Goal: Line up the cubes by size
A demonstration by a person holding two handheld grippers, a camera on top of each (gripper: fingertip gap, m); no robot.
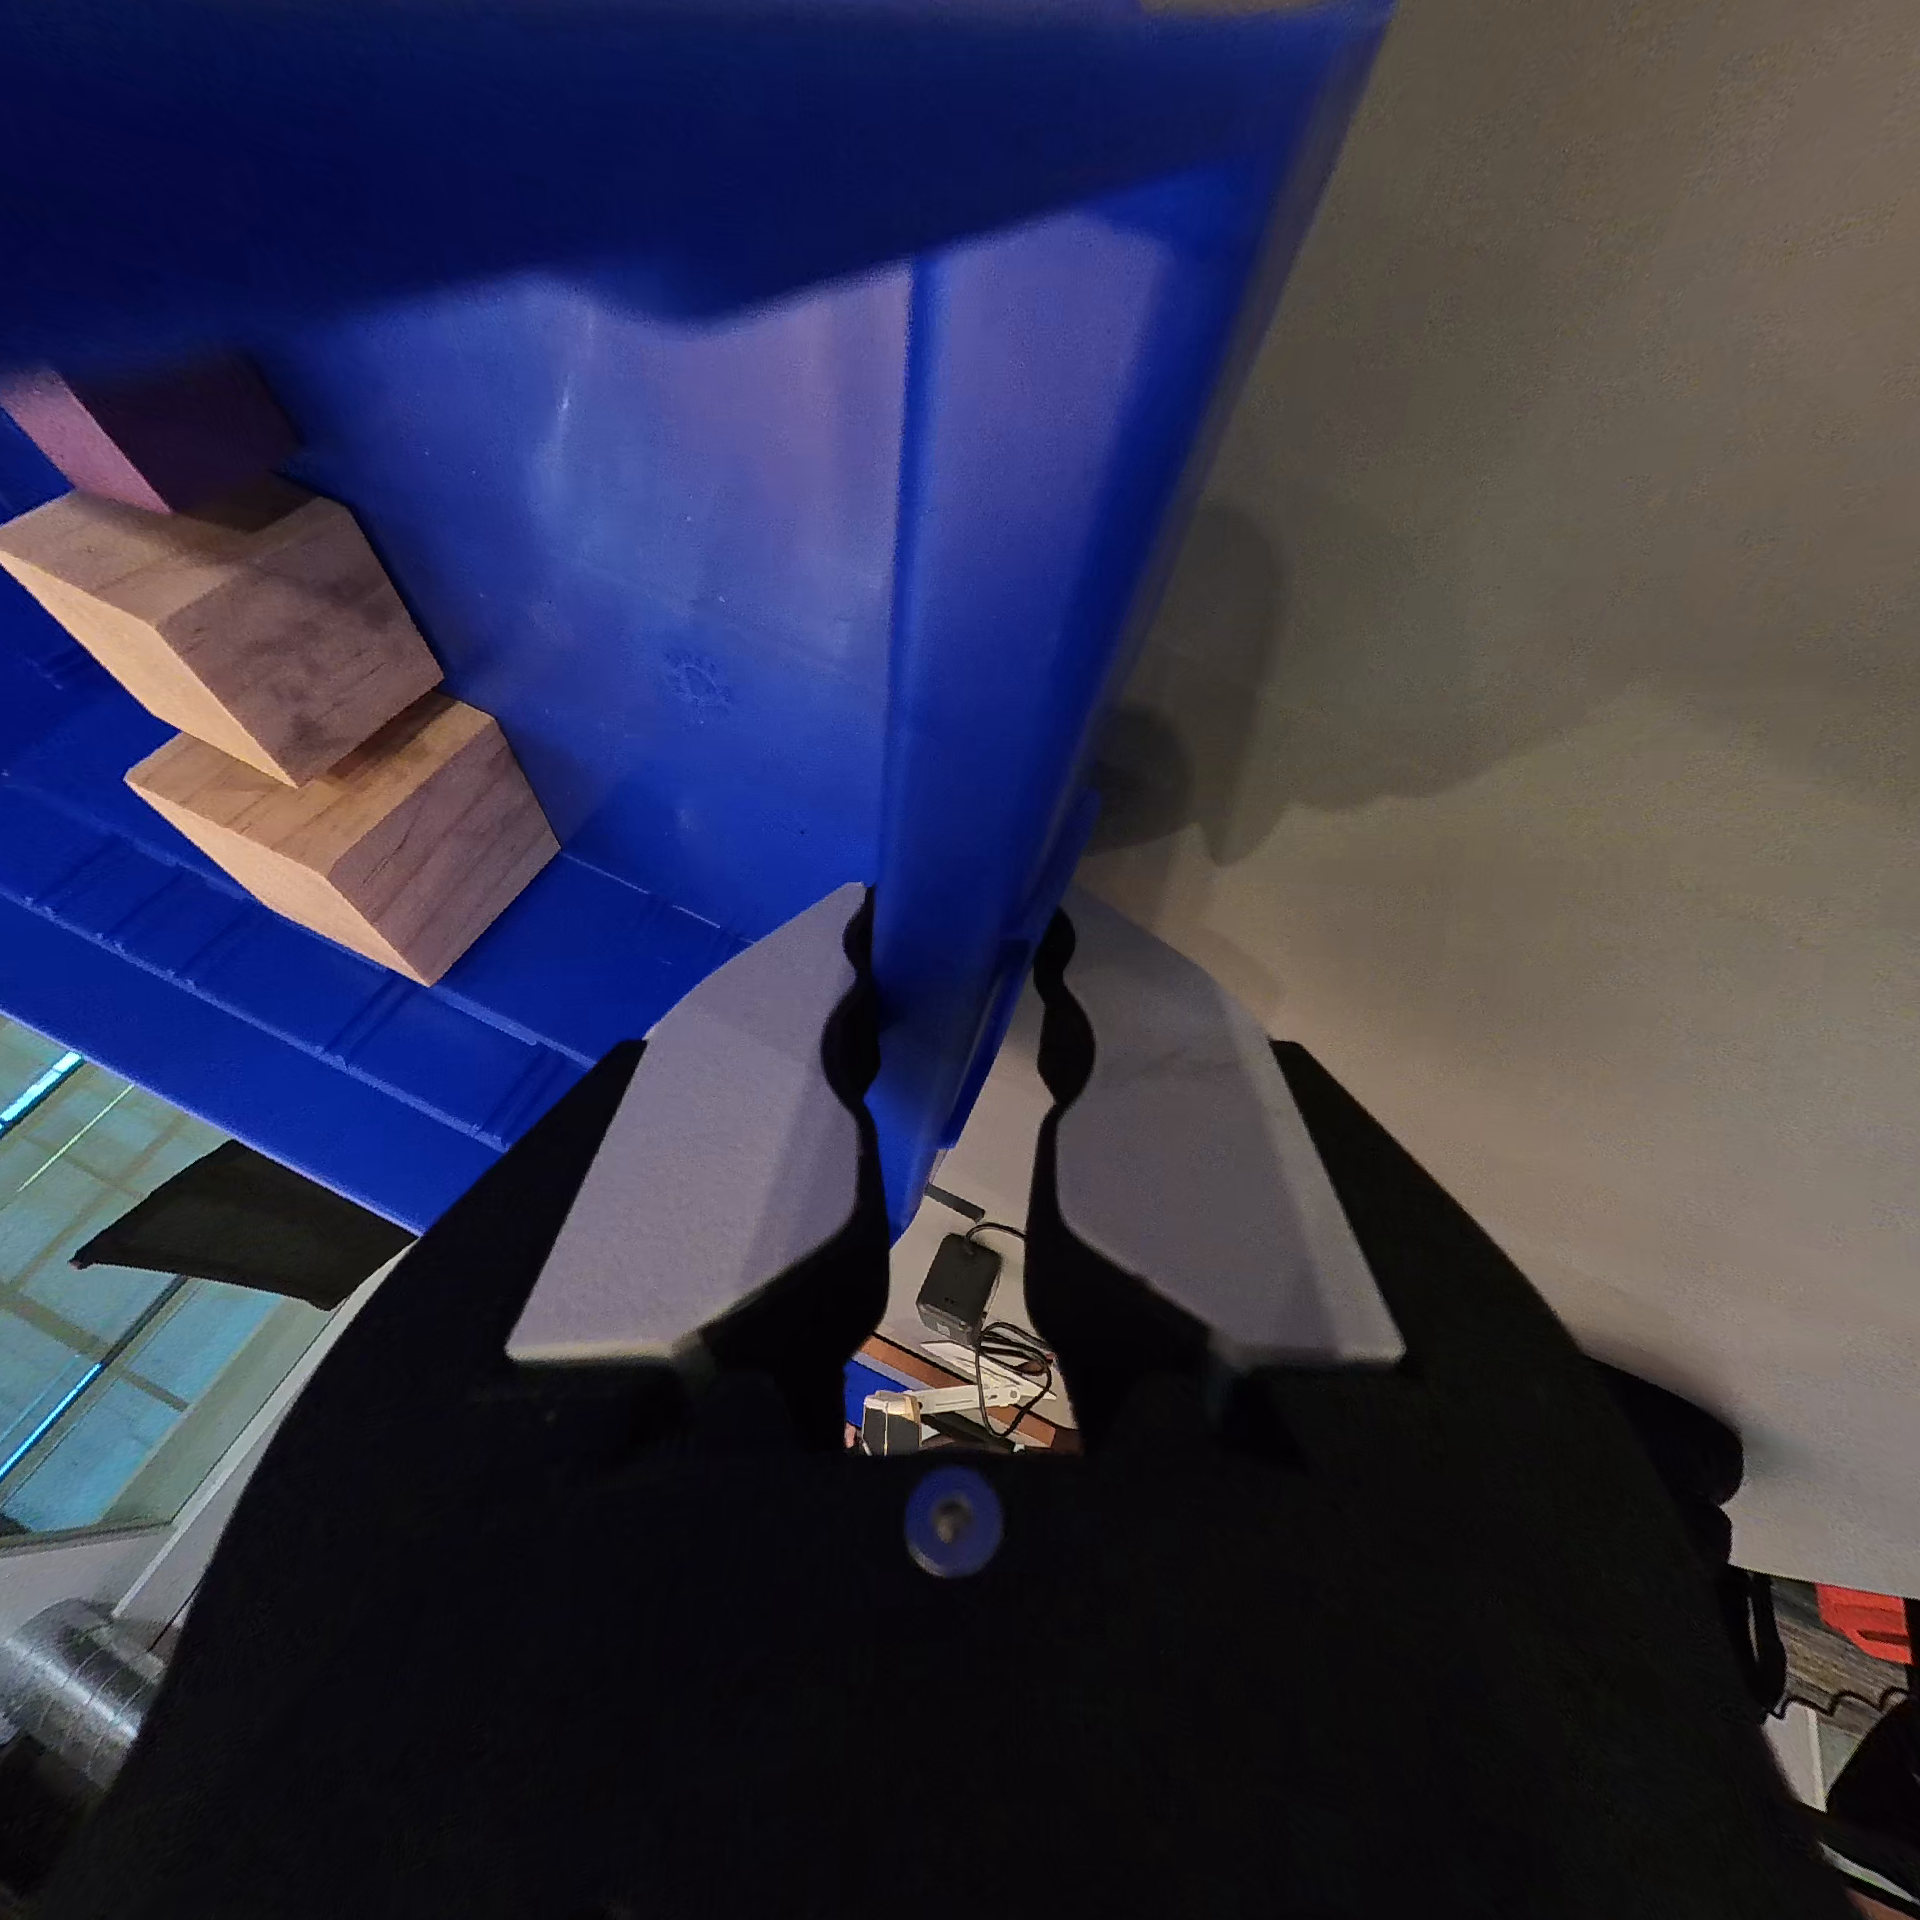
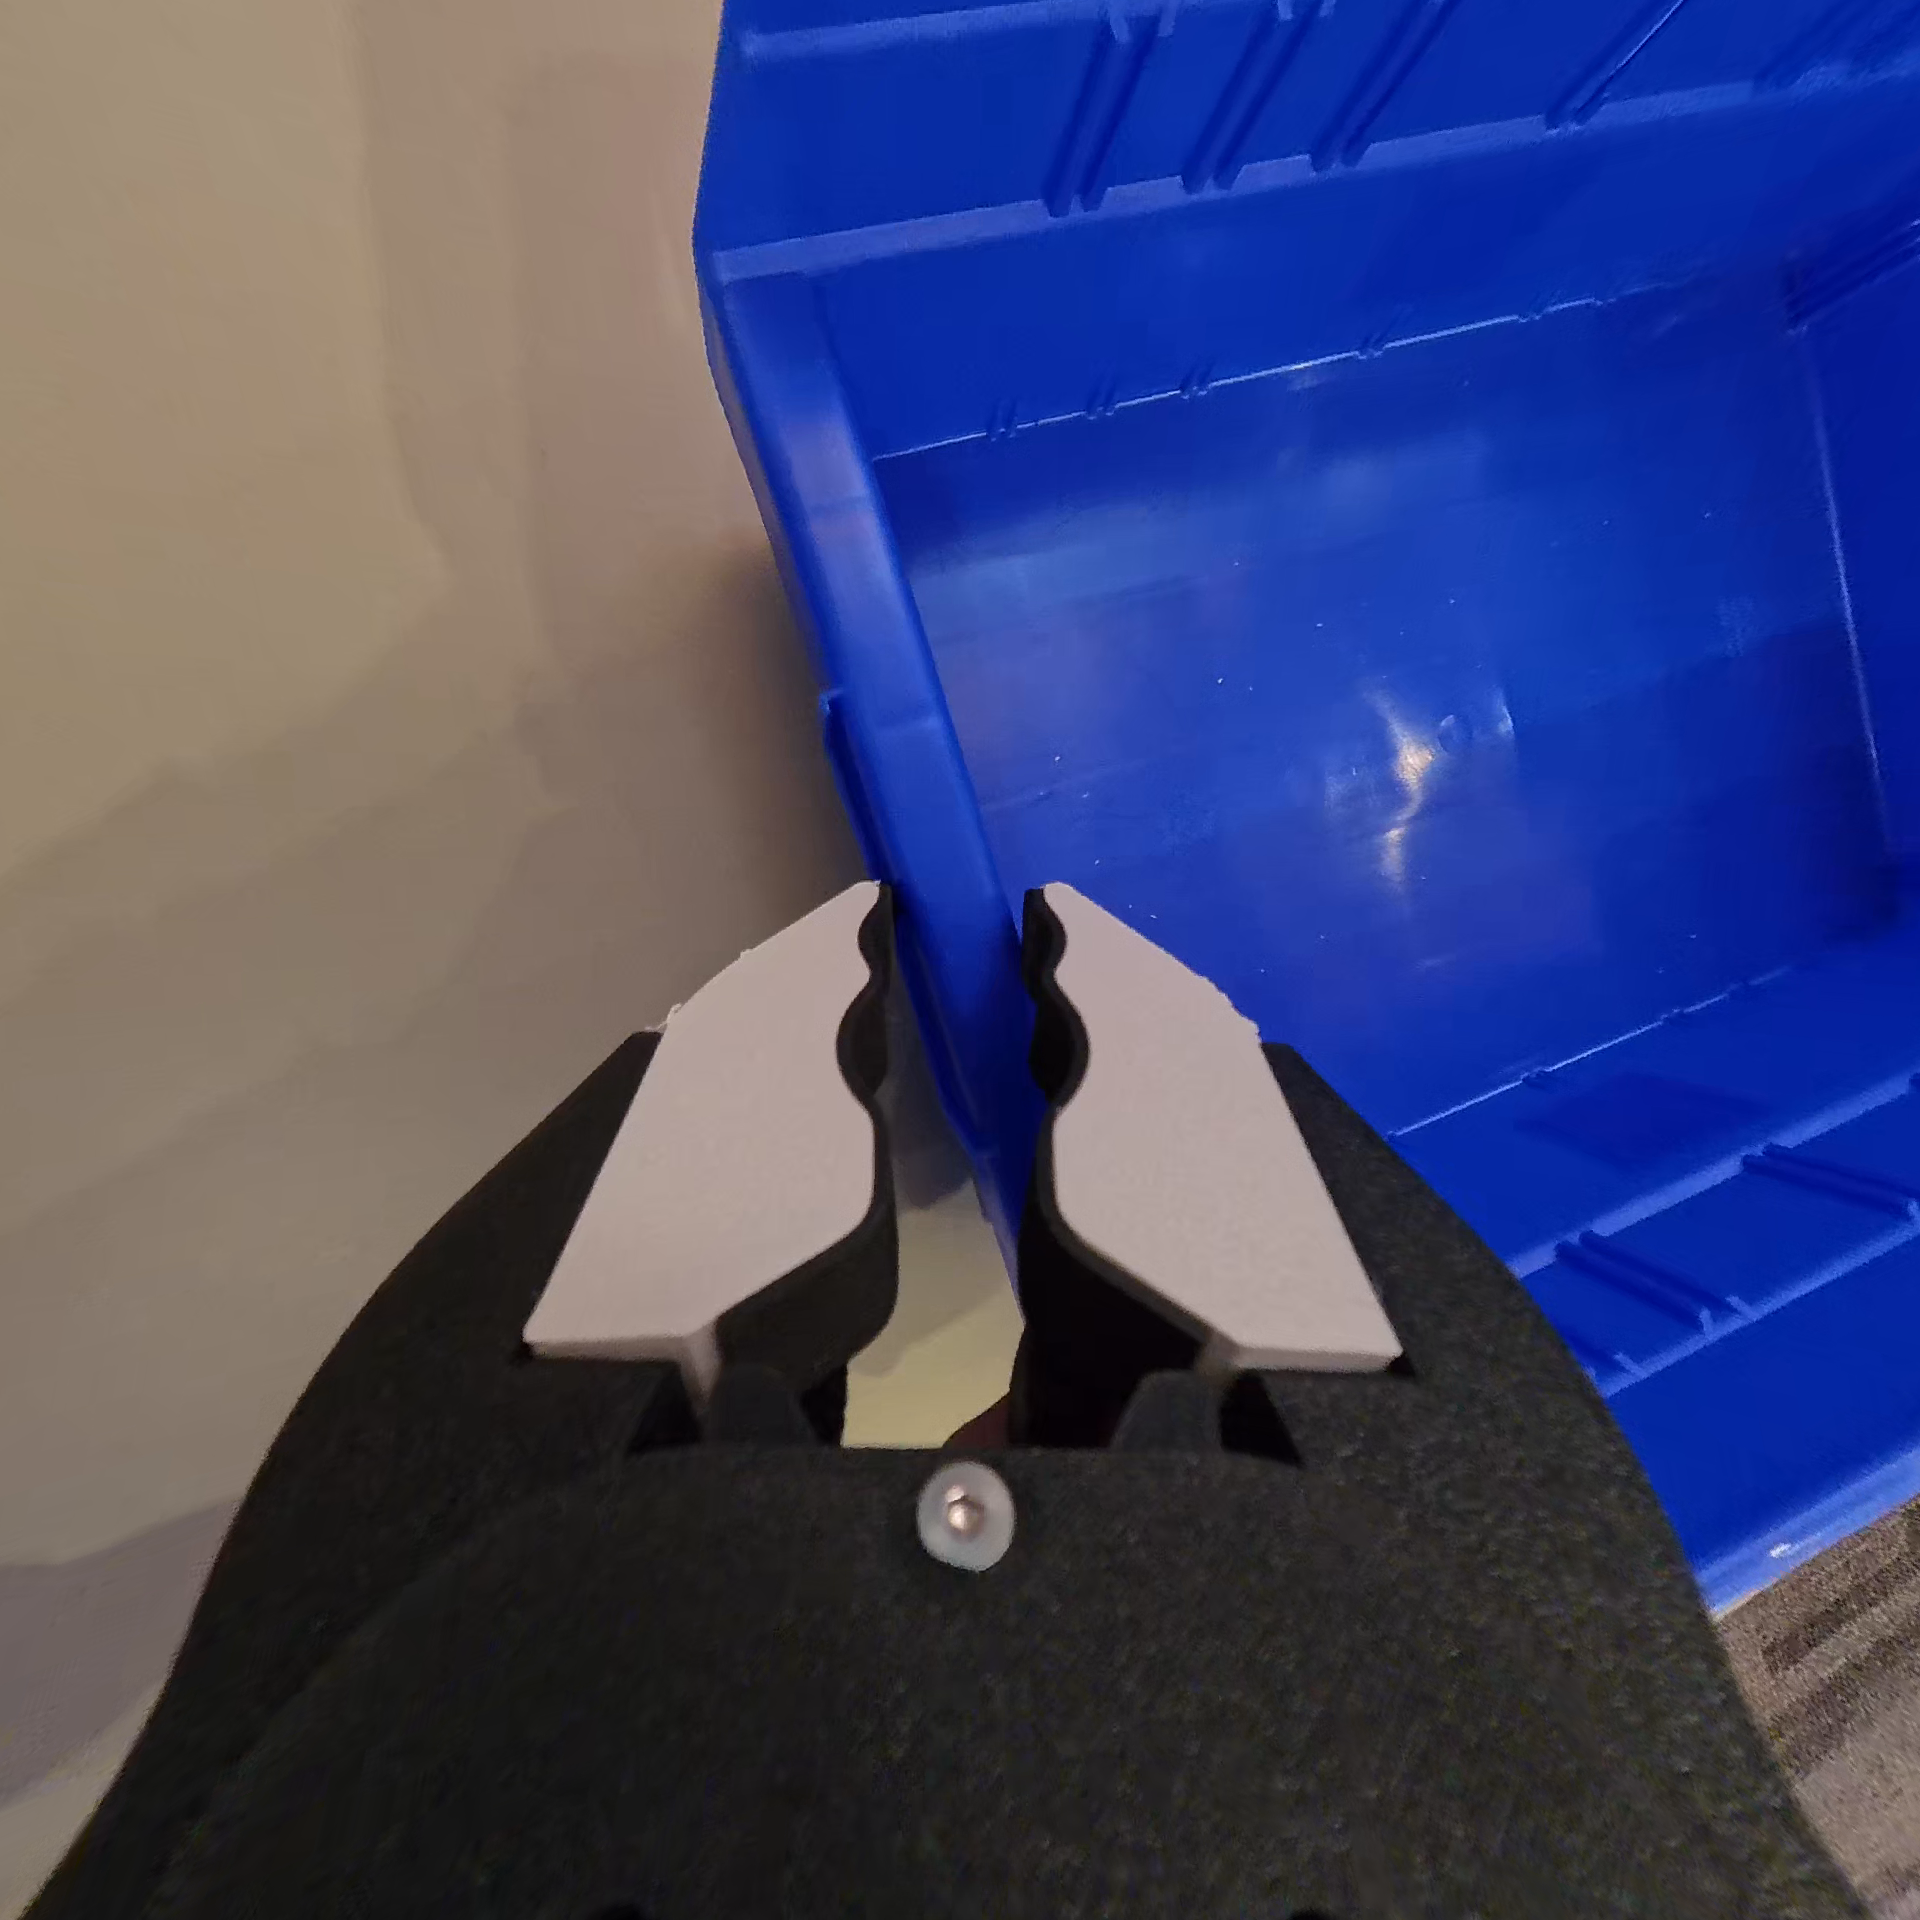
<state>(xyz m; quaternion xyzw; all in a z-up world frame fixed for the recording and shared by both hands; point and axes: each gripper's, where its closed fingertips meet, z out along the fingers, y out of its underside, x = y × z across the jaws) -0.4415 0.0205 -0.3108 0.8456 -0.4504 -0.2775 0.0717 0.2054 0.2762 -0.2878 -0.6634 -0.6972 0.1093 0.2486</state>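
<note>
Cubes, two wooden (image 1: pixel 312 748) and one purple (image 1: pixel 135 436), lie inside the tilted blue bin (image 1: pixel 727 520). We clamp its rim with both the left gripper (image 1: pixel 951 997) and right gripper (image 2: pixel 956 997).

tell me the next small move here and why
Probably tip the blue bin a little further. Both the left gripper and right gripper clamp its rims, and the wooden cubes and purple cube sit inside.
</note>
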